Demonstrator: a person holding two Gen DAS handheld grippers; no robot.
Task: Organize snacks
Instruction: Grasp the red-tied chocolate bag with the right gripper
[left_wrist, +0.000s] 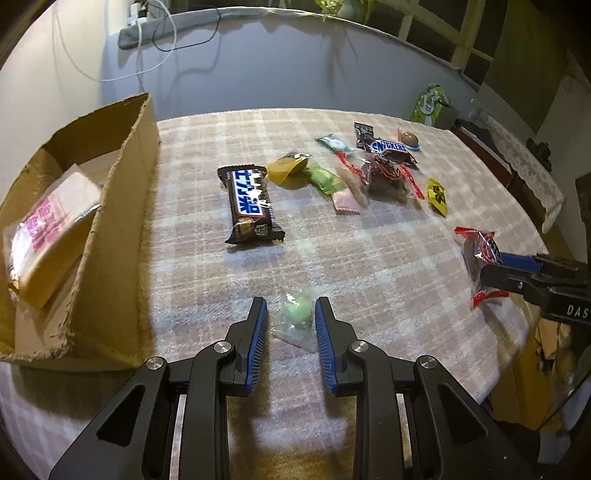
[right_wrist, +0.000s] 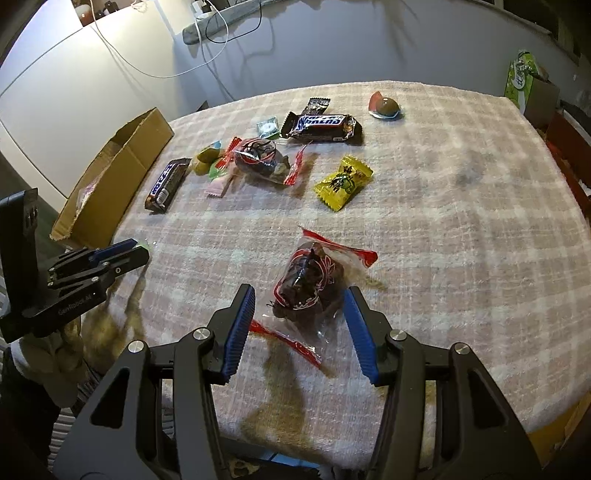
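My left gripper (left_wrist: 290, 313) is open, its jaws either side of a small green candy in clear wrap (left_wrist: 295, 315) on the checked tablecloth (left_wrist: 332, 258). My right gripper (right_wrist: 301, 301) is open around a dark snack in a clear red-ended wrapper (right_wrist: 308, 286), not closed on it. A cardboard box (left_wrist: 122, 206) stands at the left with a pink-labelled packet (left_wrist: 44, 229) inside. A dark chocolate bar (left_wrist: 251, 203), a Snickers bar (right_wrist: 321, 127) and a yellow packet (right_wrist: 343, 182) lie on the table.
More wrapped sweets lie in a cluster mid-table (left_wrist: 332, 177), with another dark red-wrapped snack (right_wrist: 258, 155). A brown egg-shaped sweet (right_wrist: 386, 105) lies at the far side. A green pack (right_wrist: 521, 77) stands beyond the table's far right corner. Cables run along the back wall.
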